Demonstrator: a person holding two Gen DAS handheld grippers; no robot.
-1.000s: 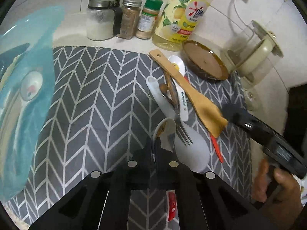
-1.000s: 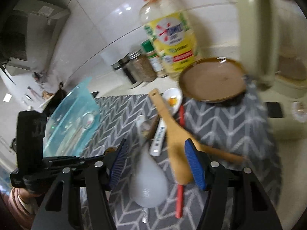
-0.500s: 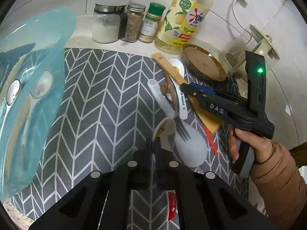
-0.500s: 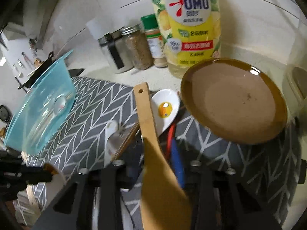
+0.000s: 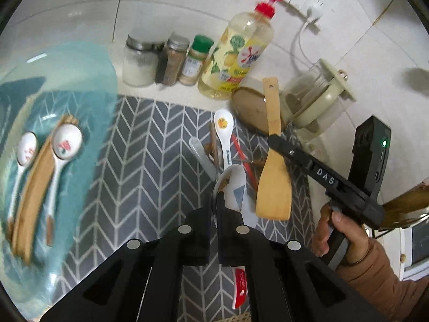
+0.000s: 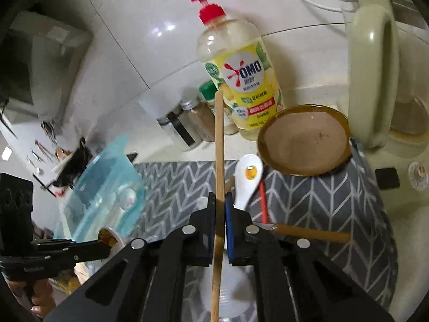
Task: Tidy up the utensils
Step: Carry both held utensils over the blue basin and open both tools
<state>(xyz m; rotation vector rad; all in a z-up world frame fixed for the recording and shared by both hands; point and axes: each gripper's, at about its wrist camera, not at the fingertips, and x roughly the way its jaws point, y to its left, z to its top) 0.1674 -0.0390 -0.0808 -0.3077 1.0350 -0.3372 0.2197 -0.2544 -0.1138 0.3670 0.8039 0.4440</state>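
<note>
— Wooden spatula [image 6: 219, 145]: pinched edge-on in right gripper [image 6: 220, 204], lifted above grey mat [image 5: 150, 145]. Left gripper [image 5: 214, 201]: pressed together on patterned ceramic spoon [image 5: 236, 185].

— Done so far?

— Two white spoons [image 5: 67, 142] and some wooden pieces already inside blue bin [image 5: 88, 61], far left. Left near mat's middle: duck spoon [image 5: 224, 126], clear scoop, red chopsticks.

— Room?

— Open mat toward bin; brown plate [image 6: 303, 139] and kettle [image 6: 372, 80] crowding right edge.

We found the container [image 5: 53, 161] on the mat [image 5: 139, 166] at nine o'clock, utensil pile [image 5: 228, 150] at centre, jars [image 5: 163, 59] and bottle [image 5: 238, 53] behind at twelve.
</note>
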